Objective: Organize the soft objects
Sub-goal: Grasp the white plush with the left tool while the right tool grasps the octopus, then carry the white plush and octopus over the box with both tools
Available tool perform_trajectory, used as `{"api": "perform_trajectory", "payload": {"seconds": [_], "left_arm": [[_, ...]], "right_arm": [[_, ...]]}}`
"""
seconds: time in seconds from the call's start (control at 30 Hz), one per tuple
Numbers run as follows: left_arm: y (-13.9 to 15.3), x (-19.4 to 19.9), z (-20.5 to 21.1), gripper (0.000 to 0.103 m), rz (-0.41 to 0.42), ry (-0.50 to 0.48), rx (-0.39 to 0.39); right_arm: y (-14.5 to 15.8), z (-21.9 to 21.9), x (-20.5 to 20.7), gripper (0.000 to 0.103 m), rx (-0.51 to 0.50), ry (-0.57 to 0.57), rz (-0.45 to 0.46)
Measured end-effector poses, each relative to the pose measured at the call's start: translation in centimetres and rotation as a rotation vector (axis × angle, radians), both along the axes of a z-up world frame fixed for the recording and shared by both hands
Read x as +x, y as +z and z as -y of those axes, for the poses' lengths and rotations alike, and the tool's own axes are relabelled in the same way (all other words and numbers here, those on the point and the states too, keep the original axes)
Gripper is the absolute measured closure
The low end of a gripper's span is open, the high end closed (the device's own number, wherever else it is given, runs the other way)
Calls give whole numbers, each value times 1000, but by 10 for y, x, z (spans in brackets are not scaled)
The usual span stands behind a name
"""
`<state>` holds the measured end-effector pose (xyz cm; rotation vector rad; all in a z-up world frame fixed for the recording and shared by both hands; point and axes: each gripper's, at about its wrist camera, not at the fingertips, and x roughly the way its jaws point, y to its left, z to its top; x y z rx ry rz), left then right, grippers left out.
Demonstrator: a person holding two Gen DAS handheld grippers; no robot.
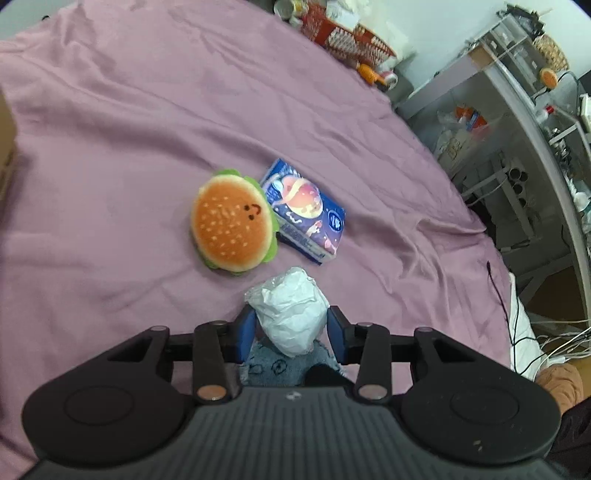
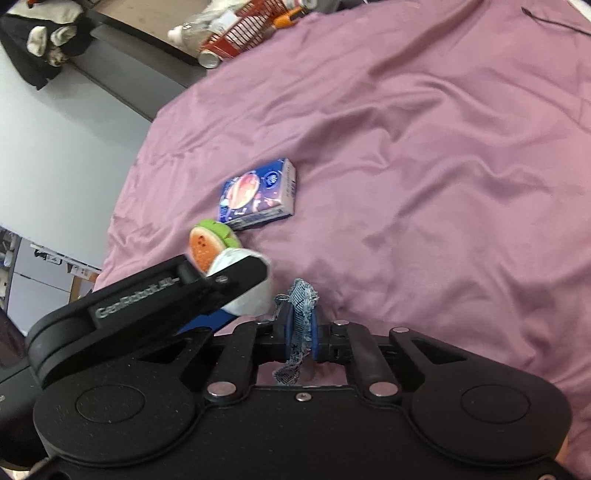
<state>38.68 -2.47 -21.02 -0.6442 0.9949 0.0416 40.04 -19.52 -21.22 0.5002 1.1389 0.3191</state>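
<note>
A wrinkled pink bedsheet (image 1: 147, 110) covers the bed, cluttered shelves (image 1: 517, 92) alongside. The left gripper (image 1: 291, 325) clamps a white bundle (image 1: 291, 310) near the burger plush (image 1: 232, 221) and tissue pack (image 1: 306, 210); the right gripper (image 2: 300, 325) pinches a blue cloth (image 2: 301, 317).

The light was even and fairly bright, soft enough that my bedsheet (image 1: 147, 122) showed only faint shadows in its folds. Both views bent hard toward the edges, with dark corners. The shelf (image 1: 517, 110) at the far right looked smeared, and the basket (image 2: 243, 29) was slightly blurred.
</note>
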Motion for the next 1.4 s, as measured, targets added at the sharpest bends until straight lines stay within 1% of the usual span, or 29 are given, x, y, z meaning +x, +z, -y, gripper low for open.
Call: {"api": "perform_trajectory", "payload": {"seconds": [0.23,0.37,0.47,0.6,0.73,0.87,0.93,1.03,1.27,1.4], "left_arm": [[35,-34,-15,63,65,74,43],[59,-61,-24,63,93,126,76],[72,-81,-25,63,109,136,88],[85,-101,-33,63,110,176,114],[106,-120,-37,63,112,187,153],[124,-140,-43,63,153,194,169],[130,-149,-49,63,163,202,171],[136,-162,-61,63,158,225,174],[144,-190,-88,63,167,260,178],[145,-205,-103,63,167,283,158]], "right_arm": [[18,-5,-14,94,25,45,66],[25,-7,-18,94,42,55,92],[34,-6,-22,94,49,53,120],[45,-10,-31,94,55,66,151],[53,-16,-35,94,64,81,197],[64,-19,-42,94,65,98,243],[70,-21,-47,94,67,109,256],[79,-26,-55,94,69,126,269],[98,-48,-78,94,71,159,338],[107,-62,-83,94,85,179,352]]}}
